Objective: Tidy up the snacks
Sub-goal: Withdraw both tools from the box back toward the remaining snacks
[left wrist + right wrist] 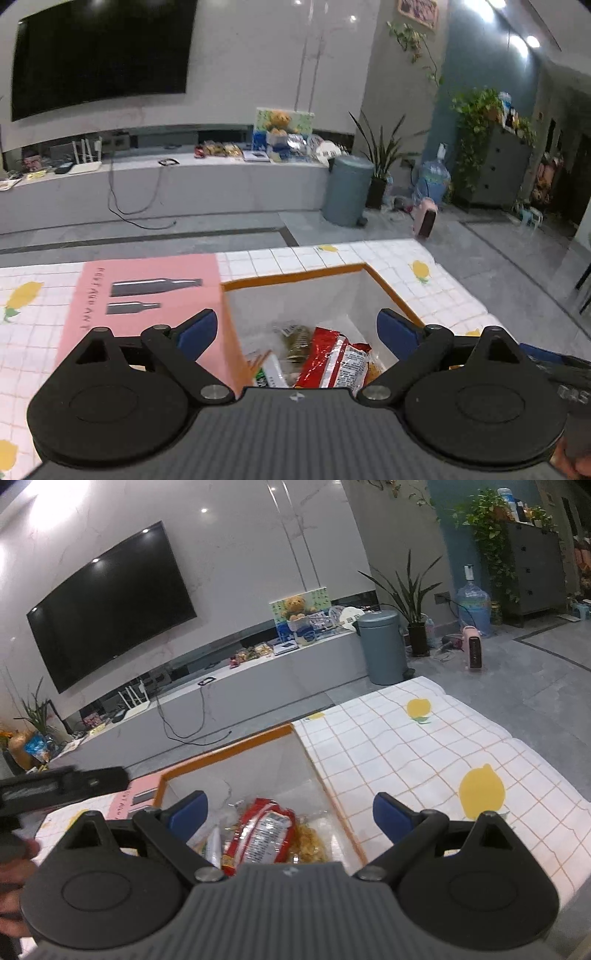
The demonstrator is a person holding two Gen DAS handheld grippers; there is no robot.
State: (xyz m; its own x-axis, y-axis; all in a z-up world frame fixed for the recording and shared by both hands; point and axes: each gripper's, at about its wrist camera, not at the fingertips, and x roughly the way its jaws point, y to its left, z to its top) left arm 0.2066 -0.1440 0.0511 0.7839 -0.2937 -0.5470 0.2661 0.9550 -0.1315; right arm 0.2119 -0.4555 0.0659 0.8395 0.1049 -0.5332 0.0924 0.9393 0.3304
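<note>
Left wrist view: a living room with a grey tiled floor (221, 236), a pale marble wall carrying a big dark television (99, 55), and a long low shelf (166, 184) below it, crowded with small things too blurred to name. A round grey bin (347, 190), potted plants and a water jug (434, 181) stand toward the right. Nearer lies the surface (436, 291), covered by a white checked cloth printed with yellow lemons. On it sits a white box with an orange rim (295, 275), and the snacks (332, 356) lie inside — a red packet with a white label, plus yellow and green packs partly hidden behind the gripper body. A pink flap (147, 299) beside the box shows two grey bottle shapes and a line of writing too small to read. The left tongs (297, 328) stand wide above the box, nothing between them; the right tongs (290, 812) are likewise wide and empty — over the same box.
</note>
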